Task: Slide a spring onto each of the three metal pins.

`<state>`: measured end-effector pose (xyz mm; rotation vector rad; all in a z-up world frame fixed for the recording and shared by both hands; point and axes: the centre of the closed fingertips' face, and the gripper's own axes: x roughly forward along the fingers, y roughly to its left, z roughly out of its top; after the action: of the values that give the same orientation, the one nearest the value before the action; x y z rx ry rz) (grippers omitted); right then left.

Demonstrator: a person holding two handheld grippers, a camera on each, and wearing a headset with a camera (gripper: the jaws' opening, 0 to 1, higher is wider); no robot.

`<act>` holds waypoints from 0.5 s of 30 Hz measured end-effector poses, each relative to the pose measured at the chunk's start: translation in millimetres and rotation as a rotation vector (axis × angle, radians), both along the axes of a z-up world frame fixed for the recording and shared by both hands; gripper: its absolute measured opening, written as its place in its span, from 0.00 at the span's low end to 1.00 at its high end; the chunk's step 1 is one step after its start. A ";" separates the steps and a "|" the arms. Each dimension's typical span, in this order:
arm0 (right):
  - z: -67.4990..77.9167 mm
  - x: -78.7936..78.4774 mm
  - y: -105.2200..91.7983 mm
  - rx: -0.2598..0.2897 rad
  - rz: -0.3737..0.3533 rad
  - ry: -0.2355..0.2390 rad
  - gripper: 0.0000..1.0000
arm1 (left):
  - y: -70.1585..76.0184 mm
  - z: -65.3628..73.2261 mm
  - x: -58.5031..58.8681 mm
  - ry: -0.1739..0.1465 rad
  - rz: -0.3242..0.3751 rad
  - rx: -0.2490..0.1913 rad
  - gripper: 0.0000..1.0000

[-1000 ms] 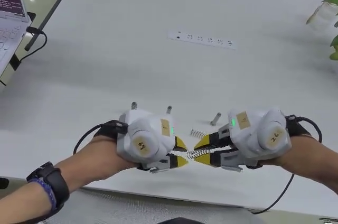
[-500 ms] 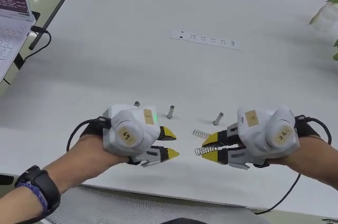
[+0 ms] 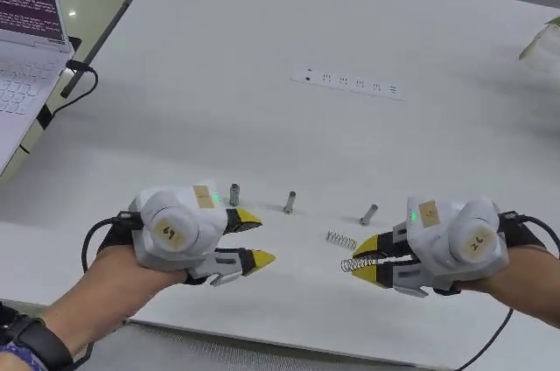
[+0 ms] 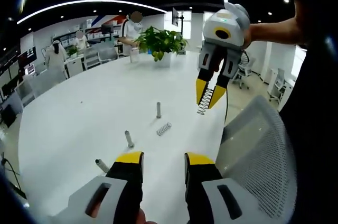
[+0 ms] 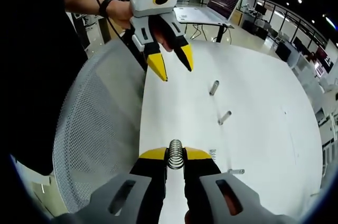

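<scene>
- The right gripper (image 3: 363, 264) is clamped on a spring (image 3: 354, 262). Its yellow tips pinch one end, and the rest of the coil juts out past them. In the right gripper view the spring is seen end-on between the tips, so its long axis runs straight forward along the jaws.
- The left gripper (image 3: 254, 238) carries nothing. Its jaws stand apart, and in the left gripper view bare table shows between them.
- Both grippers hover over the near edge of the table (image 3: 219, 82). Their tips point roughly toward each other, with a clear gap between.
- A loose spring (image 3: 341, 240) lies flat on the table just beyond the right gripper's tips.
- Three metal pins sit in a row a little farther from the person: the right pin (image 3: 369, 213), the middle pin (image 3: 290, 203) and the left pin (image 3: 234, 194). As far as can be seen, none has a spring on it yet.
- The coming move turns on one relation.
  - The right pin lies just beyond the right gripper's tips, away from the person. It is far nearer to that gripper than to the left one.
  - The held spring lies about level and points sideways toward the left gripper, while the pin seems to stand up from the table.
  - I judge the right gripper must tip the spring's free end downward and line its bore up over the top of the pin before it can slide on.
</scene>
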<state>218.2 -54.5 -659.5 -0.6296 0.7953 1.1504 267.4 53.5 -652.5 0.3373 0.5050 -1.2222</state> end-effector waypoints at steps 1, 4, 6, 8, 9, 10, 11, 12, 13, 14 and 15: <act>-0.3 0.6 -0.6 -0.001 -0.001 0.000 0.09 | 2.6 0.3 1.9 -0.001 0.011 -0.001 0.25; -1.3 3.6 -2.7 -0.007 -0.006 0.003 0.09 | 12.4 2.6 7.1 -0.001 0.046 -0.005 0.27; -2.8 6.2 -3.8 -0.011 -0.007 0.006 0.09 | 18.5 4.0 10.2 0.003 0.069 -0.010 0.28; -4.7 9.2 -5.1 -0.022 -0.004 0.006 0.09 | 24.8 5.6 13.6 0.017 0.098 -0.028 0.29; -5.1 11.0 -5.3 -0.024 -0.003 0.007 0.09 | 29.5 5.4 15.5 0.015 0.112 -0.025 0.30; -5.2 12.3 -5.5 -0.024 -0.002 0.007 0.09 | 32.5 4.9 16.4 0.014 0.120 -0.022 0.30; -5.2 13.5 -5.4 -0.023 -0.002 0.007 0.09 | 35.2 4.6 17.3 0.014 0.129 -0.019 0.30; -5.5 15.7 -5.5 -0.023 0.000 0.007 0.09 | 39.3 4.9 18.4 0.015 0.142 -0.021 0.31; -5.9 18.1 -5.9 -0.025 0.002 0.006 0.09 | 43.1 5.3 19.1 0.016 0.153 -0.022 0.32; -6.2 19.9 -6.3 -0.026 0.002 0.005 0.09 | 45.8 5.3 19.5 0.016 0.160 -0.020 0.33; -6.3 21.7 -6.7 -0.027 0.001 0.005 0.09 | 48.4 5.0 20.3 0.015 0.167 -0.018 0.33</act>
<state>240.0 -61.2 -665.8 -0.6504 0.8159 1.1441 287.7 101.9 -647.5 0.2652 0.5244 -1.0673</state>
